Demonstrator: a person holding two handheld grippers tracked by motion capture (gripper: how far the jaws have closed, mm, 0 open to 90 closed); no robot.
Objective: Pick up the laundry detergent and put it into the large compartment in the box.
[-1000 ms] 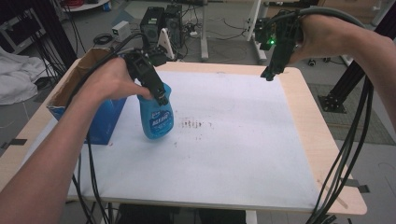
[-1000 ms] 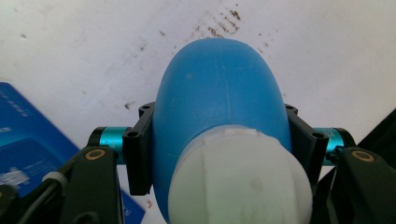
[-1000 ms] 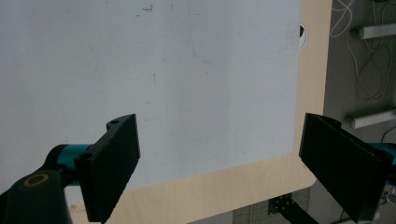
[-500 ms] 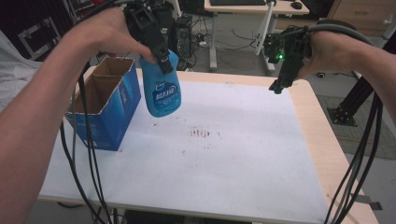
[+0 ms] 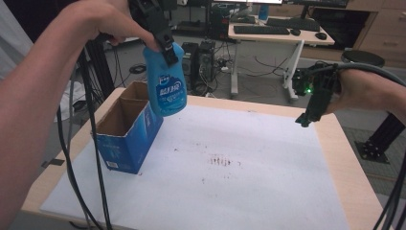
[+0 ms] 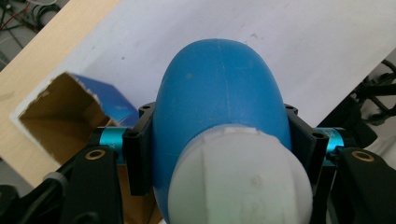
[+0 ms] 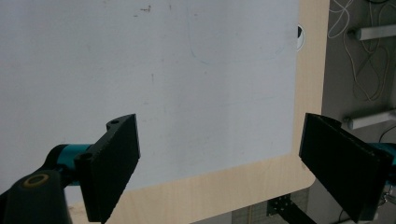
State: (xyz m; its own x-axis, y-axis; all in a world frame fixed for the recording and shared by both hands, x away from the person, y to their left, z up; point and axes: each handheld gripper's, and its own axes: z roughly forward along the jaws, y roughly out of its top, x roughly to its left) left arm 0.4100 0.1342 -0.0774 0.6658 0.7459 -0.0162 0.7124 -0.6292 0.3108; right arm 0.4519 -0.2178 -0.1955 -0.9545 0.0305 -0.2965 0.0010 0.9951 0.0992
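The left gripper (image 5: 163, 40) pinches a blue bottle (image 5: 166, 81) just below its white cap (image 6: 238, 179), holding it in the air above the near corner of the open cardboard box (image 5: 127, 132) on the table (image 5: 335, 143). The right gripper (image 5: 313, 103) hangs over the far right of the table with its jaws spread wide and nothing between them. The likeliest trouble is the bottle slipping or swinging in that narrow grip (its rounded sides give the jaws little to bite), so that it catches the box rim, tips the box, or drops onto the white sheet (image 5: 268, 191) instead of inside.

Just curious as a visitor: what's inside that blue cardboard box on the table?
The open box shows bare brown inner walls and nothing visible inside. Its floor is hidden by its front wall, and in the left gripper view the held blue bottle covers part of the opening.
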